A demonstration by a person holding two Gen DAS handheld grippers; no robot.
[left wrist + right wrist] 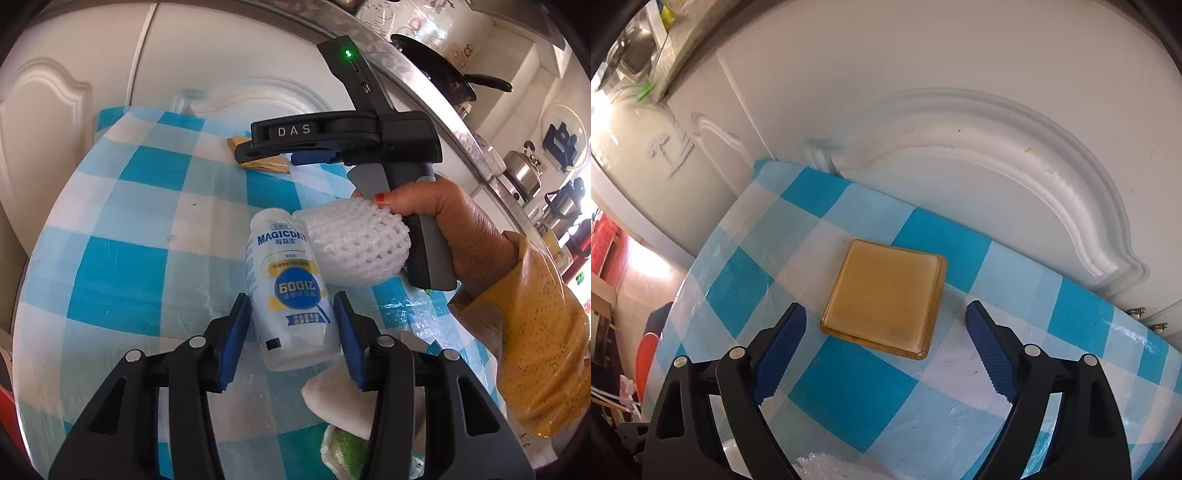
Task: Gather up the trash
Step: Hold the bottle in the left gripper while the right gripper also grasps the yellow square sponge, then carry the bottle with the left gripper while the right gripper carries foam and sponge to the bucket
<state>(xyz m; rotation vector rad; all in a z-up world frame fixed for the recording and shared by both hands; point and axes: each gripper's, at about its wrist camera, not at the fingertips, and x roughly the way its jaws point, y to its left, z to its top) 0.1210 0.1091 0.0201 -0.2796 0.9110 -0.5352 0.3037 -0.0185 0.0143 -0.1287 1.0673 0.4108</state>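
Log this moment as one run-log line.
left gripper: shut on bottle | right gripper: open, over yellow packet | foam net: beside bottle | tablecloth

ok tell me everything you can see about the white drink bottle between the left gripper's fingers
The white drink bottle is opaque plastic, printed MAGICDAY in blue above a blue and yellow label. It lies on its side on the blue checked tablecloth, cap end away from the camera, between the left gripper pads, which seem to touch its sides. A white foam net rests against it.
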